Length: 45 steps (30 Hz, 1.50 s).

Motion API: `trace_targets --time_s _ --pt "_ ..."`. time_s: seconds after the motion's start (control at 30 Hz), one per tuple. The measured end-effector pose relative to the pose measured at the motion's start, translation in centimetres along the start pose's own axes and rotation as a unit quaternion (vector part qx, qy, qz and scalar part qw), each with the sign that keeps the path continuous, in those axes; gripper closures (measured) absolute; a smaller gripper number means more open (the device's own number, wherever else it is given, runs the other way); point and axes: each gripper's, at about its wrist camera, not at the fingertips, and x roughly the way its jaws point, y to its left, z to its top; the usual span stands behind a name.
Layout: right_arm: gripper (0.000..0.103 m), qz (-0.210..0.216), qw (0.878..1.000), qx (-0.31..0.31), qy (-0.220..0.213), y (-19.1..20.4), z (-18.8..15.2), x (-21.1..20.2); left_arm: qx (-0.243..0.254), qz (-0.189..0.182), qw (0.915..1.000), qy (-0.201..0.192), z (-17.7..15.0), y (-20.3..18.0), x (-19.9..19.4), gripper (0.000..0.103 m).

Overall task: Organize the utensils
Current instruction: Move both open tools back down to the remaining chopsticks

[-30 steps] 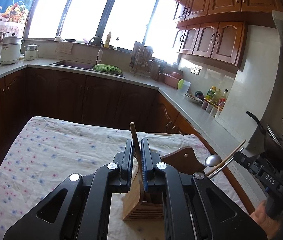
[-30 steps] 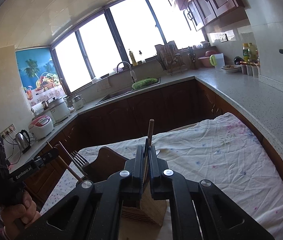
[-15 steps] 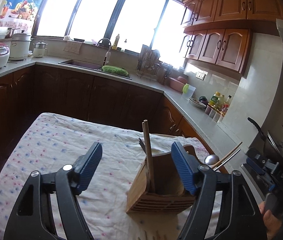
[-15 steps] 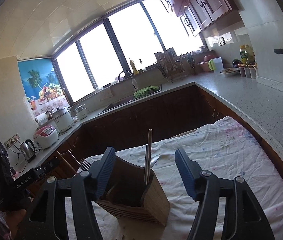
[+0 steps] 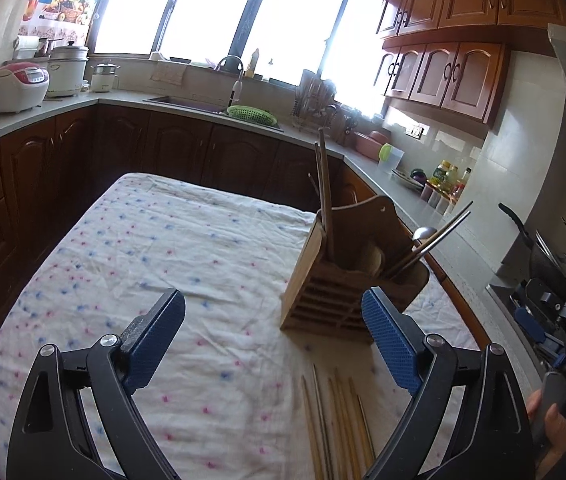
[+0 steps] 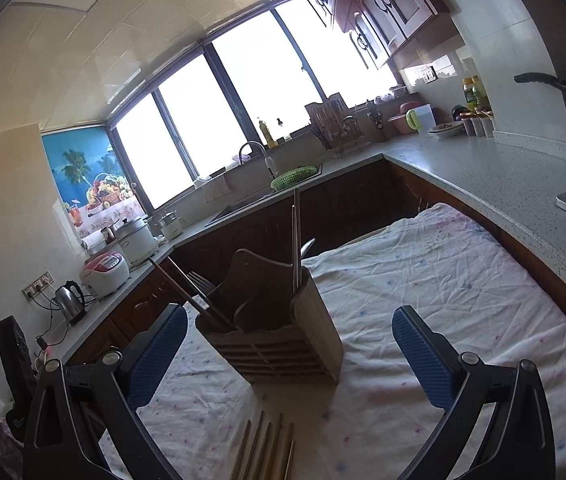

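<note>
utensil holder on the tablecloth, loose chopsticks before it, counter behind

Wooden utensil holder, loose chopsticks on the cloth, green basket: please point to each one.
wooden utensil holder (image 5: 323,300): left wrist view, slatted front wall.
loose chopsticks (image 5: 339,424): left wrist view, middle of the bundle.
green basket (image 6: 295,177): right wrist view, its rim.

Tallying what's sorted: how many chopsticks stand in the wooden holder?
4. Seen from the left wrist: two upright at the holder's left end, two leaning out at its right. More may hide inside.
</note>
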Motion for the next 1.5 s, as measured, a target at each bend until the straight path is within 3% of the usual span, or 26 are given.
trace_targets --time_s 0.37,0.8,0.9,0.97,1.17,1.5 --pt "0.000 -0.026 0.998 -0.016 0.058 -0.3 -5.3 -2.0 -0.044 0.022 0.9975 0.051 -5.3 2.6 -2.1 0.011" --pt "0.002 -0.027 0.984 -0.085 0.154 2.3 -10.7 1.6 -0.061 0.057 0.9936 0.076 -7.7 5.7 -3.2 0.011" --pt "0.012 -0.029 0.980 -0.097 0.173 2.5 -11.4 2.7 -0.059 0.056 0.9931 0.084 -8.0 5.7 -3.0 0.011" --pt "0.027 -0.026 0.977 -0.096 0.189 2.5 -11.7 3.5 -0.054 0.049 0.9930 0.093 -8.1 5.3 -2.5 0.011" --pt "0.056 -0.024 0.970 -0.092 0.225 2.0 -11.8 6.3 -0.002 0.034 0.9905 0.133 -7.7 2.3 0.4 0.013" --pt "0.082 -0.028 0.956 -0.116 0.266 2.4 -11.1 12.5 0.011 0.028 0.9855 0.167 -7.3 1.4 3.0 0.022"
